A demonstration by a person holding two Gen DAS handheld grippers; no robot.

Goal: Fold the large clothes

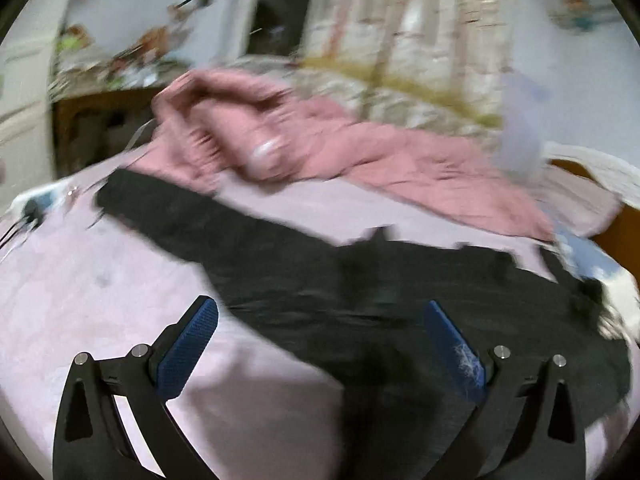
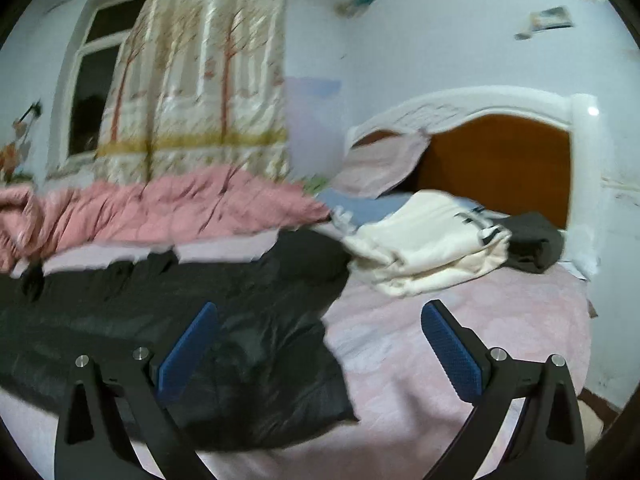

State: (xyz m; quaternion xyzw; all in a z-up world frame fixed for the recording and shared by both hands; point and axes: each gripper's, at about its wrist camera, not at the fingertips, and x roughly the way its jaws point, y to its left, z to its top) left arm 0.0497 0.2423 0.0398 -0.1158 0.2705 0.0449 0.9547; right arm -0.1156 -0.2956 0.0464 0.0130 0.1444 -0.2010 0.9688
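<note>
Two grippers: both spread wide, nothing between the pads of either.
Left gripper (image 1: 320, 344): hangs over the black garment (image 1: 304, 280); jaws apart, one pad above pink sheet, the other above dark cloth; view is smeared.
Black garment: lies flat along the bed (image 1: 60, 300), long strip running toward the far left, wider body toward the right.
Right gripper (image 2: 320, 344): jaws apart, straddling the garment's right edge, the left pad over black cloth, the right pad over bare sheet.
Progress: early, by my reading; garment looks spread out, no fold visible in it yet.
Done pile: white folded garment (image 2: 424, 240) and dark folded item (image 2: 532, 240) sit near the headboard (image 2: 496, 160).
Open room: bare sheet right of the garment.
Crowding: pink quilt (image 2: 152, 212) bunched close along the far edge.
</note>
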